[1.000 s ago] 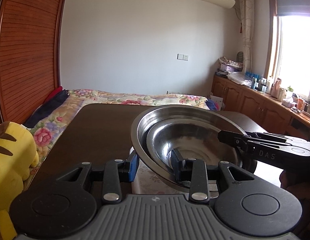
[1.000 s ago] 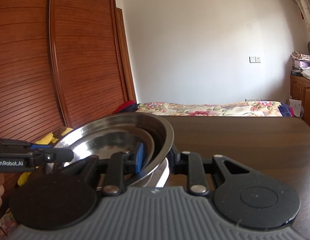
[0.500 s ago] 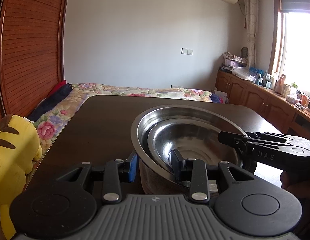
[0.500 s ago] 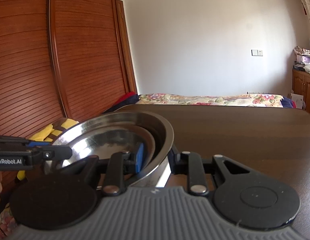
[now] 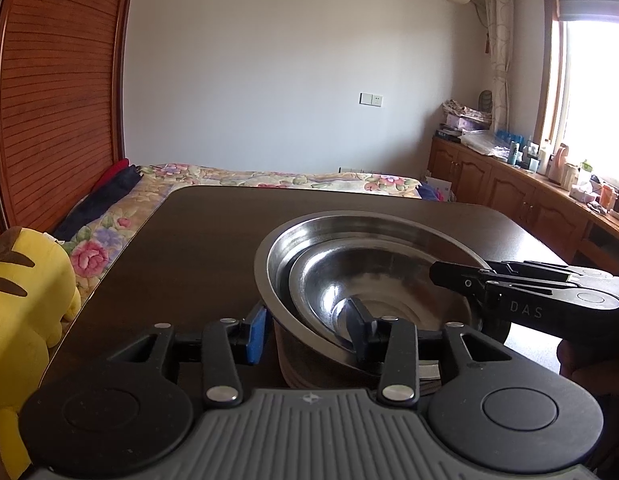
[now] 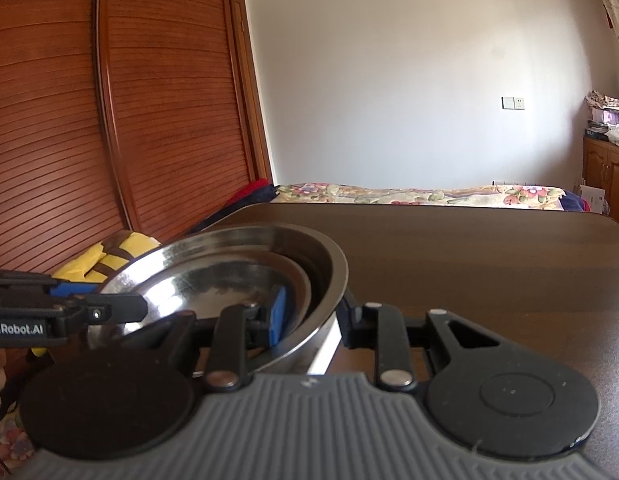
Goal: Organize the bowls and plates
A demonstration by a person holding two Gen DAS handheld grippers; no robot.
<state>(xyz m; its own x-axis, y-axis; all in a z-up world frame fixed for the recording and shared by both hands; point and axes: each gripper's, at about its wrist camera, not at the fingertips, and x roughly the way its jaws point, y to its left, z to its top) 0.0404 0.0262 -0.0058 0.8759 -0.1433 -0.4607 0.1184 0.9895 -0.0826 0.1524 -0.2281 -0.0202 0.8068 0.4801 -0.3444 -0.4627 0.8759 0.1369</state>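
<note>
Bowls being set down together on the desk point(image 5: 197, 240).
The left claw point(image 5: 305, 330) and right claw point(image 6: 309, 320) each pinch a side rim of the big steel bowl point(image 5: 277, 264), with a smaller bowl point(image 5: 373, 280) inside, low over a dark stack. Next, I think: lower gently, then let go.

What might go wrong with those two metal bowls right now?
The small bowl lies loose inside the large bowl, which looks tilted, so it may slide and clatter. The left gripper and right gripper straddle only the rim, so thin steel might slip from the fingers. The stack underneath looks narrower than the bowls, so they may rock.
</note>
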